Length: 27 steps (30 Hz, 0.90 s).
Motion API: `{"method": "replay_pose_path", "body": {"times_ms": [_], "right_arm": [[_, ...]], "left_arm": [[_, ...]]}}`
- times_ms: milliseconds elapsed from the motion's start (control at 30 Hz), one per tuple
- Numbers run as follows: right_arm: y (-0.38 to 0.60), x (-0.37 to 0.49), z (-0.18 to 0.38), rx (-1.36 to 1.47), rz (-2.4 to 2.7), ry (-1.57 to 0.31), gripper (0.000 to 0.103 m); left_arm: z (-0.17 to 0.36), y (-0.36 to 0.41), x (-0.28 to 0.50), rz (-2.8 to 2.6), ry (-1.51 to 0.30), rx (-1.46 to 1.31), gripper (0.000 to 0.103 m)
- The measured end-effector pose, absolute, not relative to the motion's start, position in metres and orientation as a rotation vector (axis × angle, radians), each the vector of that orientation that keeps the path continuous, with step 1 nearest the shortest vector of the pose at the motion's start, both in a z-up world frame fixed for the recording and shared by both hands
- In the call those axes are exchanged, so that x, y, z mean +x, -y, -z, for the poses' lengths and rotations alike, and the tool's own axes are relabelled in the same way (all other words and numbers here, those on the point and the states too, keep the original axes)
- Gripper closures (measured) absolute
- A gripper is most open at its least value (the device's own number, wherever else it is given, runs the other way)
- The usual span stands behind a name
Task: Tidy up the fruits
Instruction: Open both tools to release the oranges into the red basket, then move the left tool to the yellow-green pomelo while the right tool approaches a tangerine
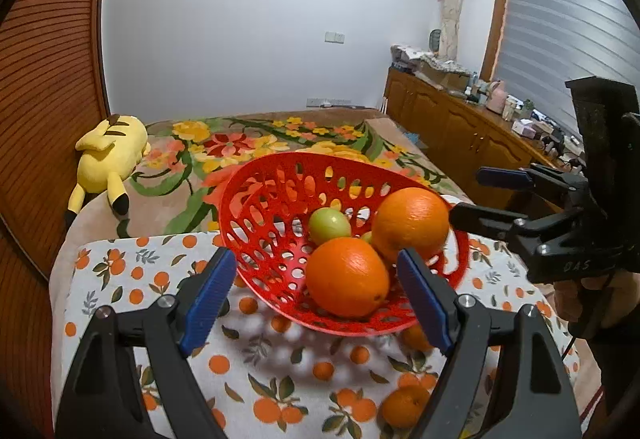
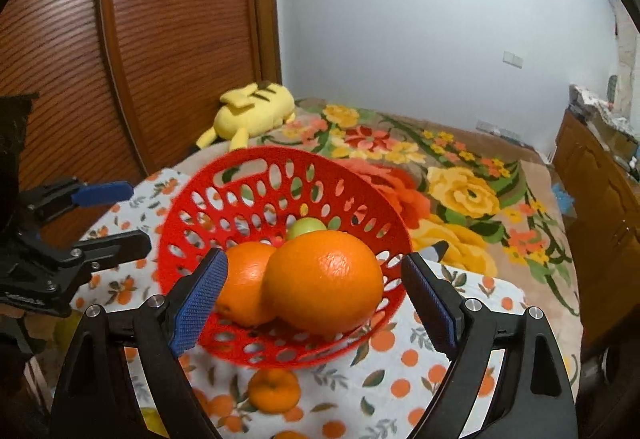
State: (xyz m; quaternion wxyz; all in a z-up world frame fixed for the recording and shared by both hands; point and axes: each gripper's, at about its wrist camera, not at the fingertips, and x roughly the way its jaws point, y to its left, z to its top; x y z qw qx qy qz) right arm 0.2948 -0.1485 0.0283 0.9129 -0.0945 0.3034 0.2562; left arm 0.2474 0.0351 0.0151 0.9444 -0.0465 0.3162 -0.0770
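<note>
A red perforated basket [image 1: 256,223] [image 2: 192,223] sits on the table. It holds two oranges [image 1: 347,277] [image 1: 412,225] and a green fruit [image 1: 329,226]. In the right wrist view the big orange [image 2: 324,283], second orange [image 2: 244,285] and green fruit [image 2: 306,227] show too. A small tangerine [image 1: 405,405] [image 2: 274,391] lies on the cloth in front of the basket. My left gripper [image 1: 316,303] [image 2: 108,215] is open and empty just before the basket. My right gripper [image 2: 314,305] [image 1: 480,197] is open and empty at the basket's near rim.
The table has a white cloth printed with oranges [image 1: 168,319] [image 2: 400,379]. Behind it is a bed with a flowered blanket [image 1: 240,147] and a yellow plush toy [image 1: 108,155] [image 2: 252,111]. A wooden panel stands at the left [image 1: 40,119]; cabinets with clutter run along the right [image 1: 460,119].
</note>
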Motion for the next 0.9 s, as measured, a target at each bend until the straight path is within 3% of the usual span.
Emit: {"method": "replay_pose_path", "body": {"times_ms": [367,900], "right_arm": [[0.156,0.208,-0.022,-0.152,-0.521,-0.584,0.012],[0.148,0.113,0.055,-0.090,-0.496,-0.604,0.012]], "left_arm": [[-0.013,-0.034,0.188,0.120,-0.609,-0.046,0.019],[0.029,-0.050,0.127,0.094,-0.646,0.000,0.019]]}}
